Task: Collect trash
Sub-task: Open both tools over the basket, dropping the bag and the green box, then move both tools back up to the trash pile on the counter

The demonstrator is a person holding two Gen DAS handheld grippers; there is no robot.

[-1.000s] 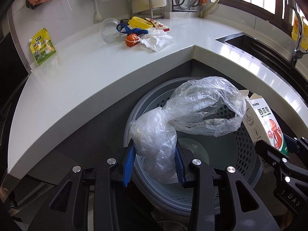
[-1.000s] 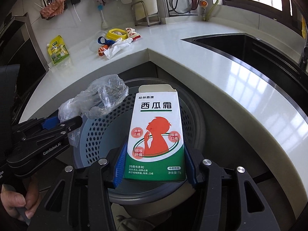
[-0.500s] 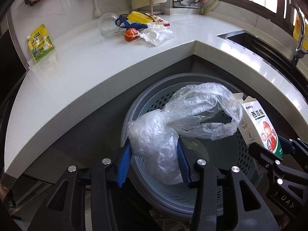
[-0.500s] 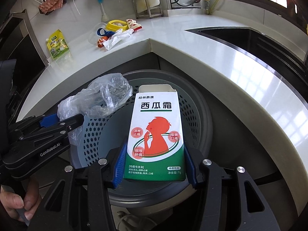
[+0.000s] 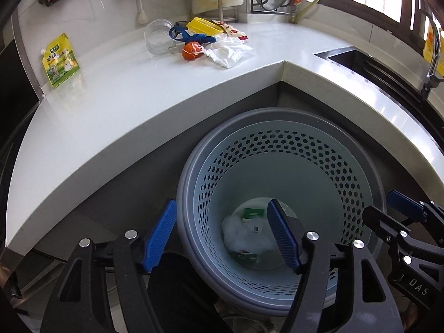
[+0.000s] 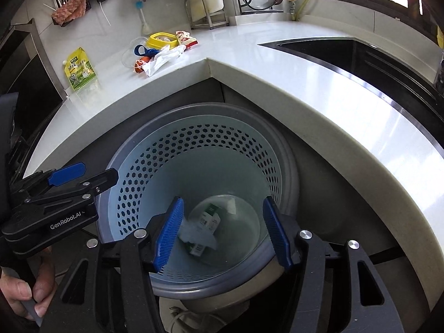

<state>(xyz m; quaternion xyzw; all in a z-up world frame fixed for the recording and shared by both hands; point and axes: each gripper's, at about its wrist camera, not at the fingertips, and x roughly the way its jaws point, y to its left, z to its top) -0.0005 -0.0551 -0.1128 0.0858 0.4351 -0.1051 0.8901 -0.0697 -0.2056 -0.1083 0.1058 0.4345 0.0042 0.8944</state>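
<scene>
Both my grippers, left gripper [image 5: 222, 236] and right gripper [image 6: 223, 237], hang spread wide and hold nothing above the perforated waste basket [image 6: 194, 149]. At its bottom lie the crumpled plastic bag [image 5: 244, 236] and the medicine box [image 6: 209, 217], its long axis tilted toward the countertop [image 6: 277, 63], where more litter [image 5: 205, 41] sits near the back edge.

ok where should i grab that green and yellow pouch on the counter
The pouch seems to lie flat on the counter, so pinching its faces looks hard. Come from the counter's front edge and close a hand-held gripper across its bare lower edge, away from the spout corner.
</scene>
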